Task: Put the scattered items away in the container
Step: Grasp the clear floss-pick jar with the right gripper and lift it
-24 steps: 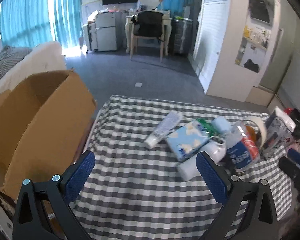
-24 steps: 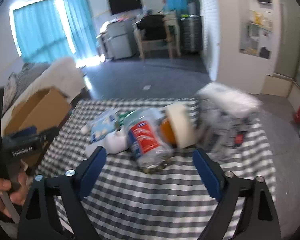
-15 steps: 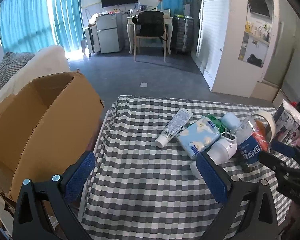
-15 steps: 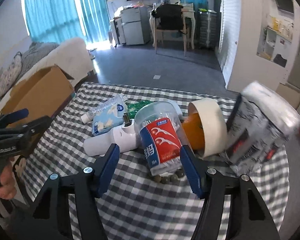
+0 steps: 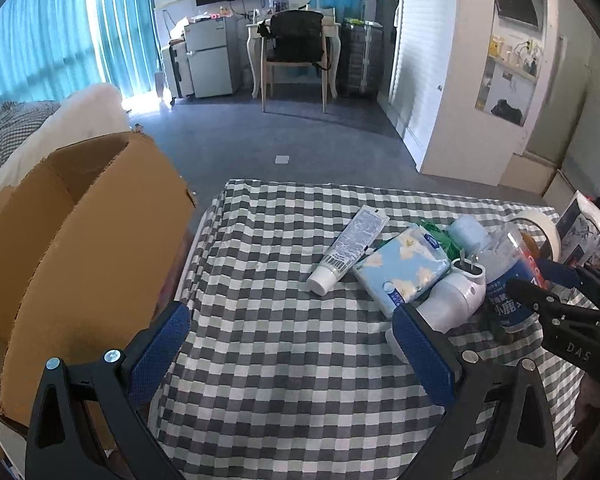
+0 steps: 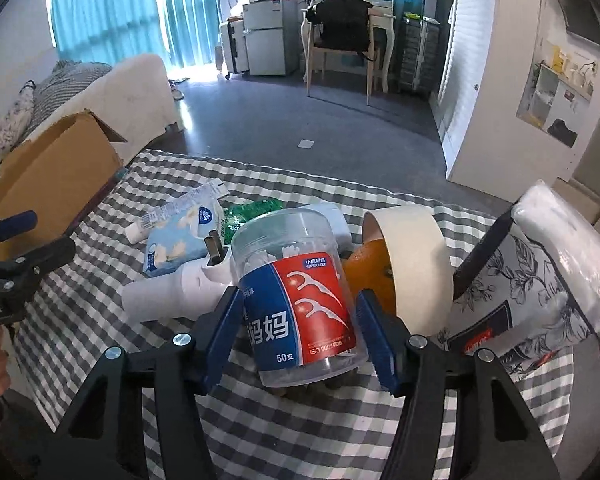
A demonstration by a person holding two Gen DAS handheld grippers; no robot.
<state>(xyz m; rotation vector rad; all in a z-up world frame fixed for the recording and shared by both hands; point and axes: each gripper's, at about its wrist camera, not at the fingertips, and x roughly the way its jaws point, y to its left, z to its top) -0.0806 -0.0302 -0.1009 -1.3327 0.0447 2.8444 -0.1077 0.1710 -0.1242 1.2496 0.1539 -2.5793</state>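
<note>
Checked tablecloth (image 6: 260, 432), floss jar (image 6: 300, 300) between right tongs (image 6: 300, 336) pads

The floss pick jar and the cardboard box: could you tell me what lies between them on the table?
In the right wrist view, a white plug-in device, a blue tissue pack and a tube lie between the floss pick jar and the cardboard box, then bare checked cloth.
</note>
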